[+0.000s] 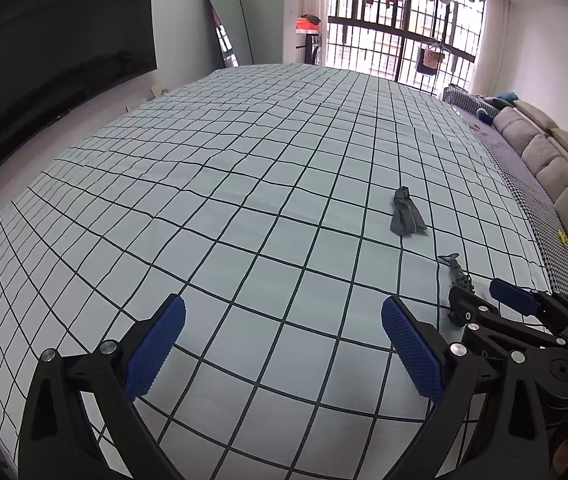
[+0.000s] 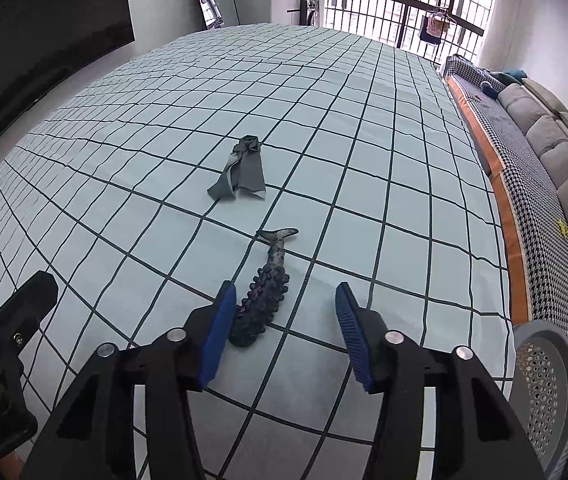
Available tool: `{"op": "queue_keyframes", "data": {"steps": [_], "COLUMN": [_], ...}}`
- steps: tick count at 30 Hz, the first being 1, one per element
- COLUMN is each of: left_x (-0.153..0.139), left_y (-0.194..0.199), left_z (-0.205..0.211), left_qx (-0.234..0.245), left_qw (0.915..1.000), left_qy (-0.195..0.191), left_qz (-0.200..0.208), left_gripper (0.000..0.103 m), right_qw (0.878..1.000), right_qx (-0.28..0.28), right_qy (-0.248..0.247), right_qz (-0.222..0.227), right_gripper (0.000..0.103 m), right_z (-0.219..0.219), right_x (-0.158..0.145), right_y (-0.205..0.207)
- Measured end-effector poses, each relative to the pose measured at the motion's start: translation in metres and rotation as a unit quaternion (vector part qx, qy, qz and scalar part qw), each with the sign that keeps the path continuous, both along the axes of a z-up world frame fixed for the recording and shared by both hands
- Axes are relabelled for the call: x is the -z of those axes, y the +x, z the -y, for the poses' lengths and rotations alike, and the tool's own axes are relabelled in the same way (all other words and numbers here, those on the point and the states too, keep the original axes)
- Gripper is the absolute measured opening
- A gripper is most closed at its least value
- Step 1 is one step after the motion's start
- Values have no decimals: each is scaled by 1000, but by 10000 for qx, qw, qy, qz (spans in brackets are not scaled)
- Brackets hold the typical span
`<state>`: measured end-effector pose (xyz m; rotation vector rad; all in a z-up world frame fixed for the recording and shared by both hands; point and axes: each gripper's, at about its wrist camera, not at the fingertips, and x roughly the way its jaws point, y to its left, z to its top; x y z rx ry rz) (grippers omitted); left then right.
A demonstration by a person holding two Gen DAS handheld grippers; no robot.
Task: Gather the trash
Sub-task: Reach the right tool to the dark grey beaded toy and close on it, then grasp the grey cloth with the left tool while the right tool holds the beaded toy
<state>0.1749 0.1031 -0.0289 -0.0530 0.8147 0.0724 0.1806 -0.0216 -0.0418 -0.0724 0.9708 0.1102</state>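
On the checked pale-blue worktop: dark knobbly rubber fish toy, crumpled grey cloth beyond. Right gripper jaws wide, straddling toy's near end; left gripper jaws wide, holding nothing.

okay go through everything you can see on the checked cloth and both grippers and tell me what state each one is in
Dark knobbly fish-shaped toy: lying flat on the cloth, tail pointing away, ungripped.
Crumpled grey fabric scrap: bunched up, resting on the cloth beyond the toy.
Pale blue checked cloth: spread out, slightly wrinkled.
Right gripper: open, its left finger beside the toy's head.
Left gripper: open, holding nothing.
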Motion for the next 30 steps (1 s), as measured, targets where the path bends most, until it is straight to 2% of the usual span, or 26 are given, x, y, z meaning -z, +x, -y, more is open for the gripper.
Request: {"op": "queue_keyframes", "data": {"steps": [3, 11, 13, 30], "left_x": [-1, -1, -2, -15], "left_y": [-1, -1, -2, -14], "left_z": [0, 2, 4, 21], "left_qx": [7, 34, 55, 344], "left_qw": [10000, 10000, 10000, 9994], "left_qy": [3, -5, 6, -3], "left_qz": [15, 4, 5, 77], "left_gripper": [97, 97, 97, 97], "right_qw": [10000, 9999, 9999, 9994], "right_qx": [-84, -11, 13, 34], "right_qy": [6, 105, 138, 303], "right_qz": [0, 31, 38, 143], "right_gripper": [24, 22, 18, 18], "right_z": [-3, 5, 9, 28], "right_x": [-1, -3, -5, -12], "right_y": [-3, -8, -11, -29]}}
